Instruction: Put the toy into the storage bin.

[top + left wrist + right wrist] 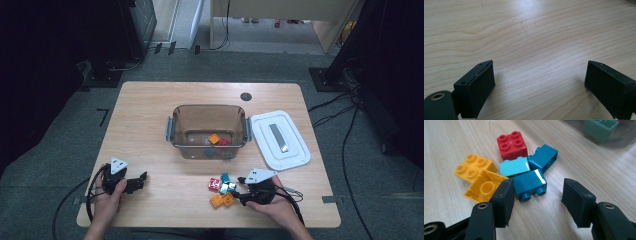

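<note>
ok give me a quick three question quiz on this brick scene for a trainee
1. True or false: the white plastic lid is on the clear plastic tub.
2. Which brick lies nearest the right gripper? A the dark teal plastic brick B the red plastic brick
3. Fill in: the left gripper hangs open over bare ____.

Key: 1 false, it lies beside the tub; 2 A; 3 the pale wooden table.
</note>
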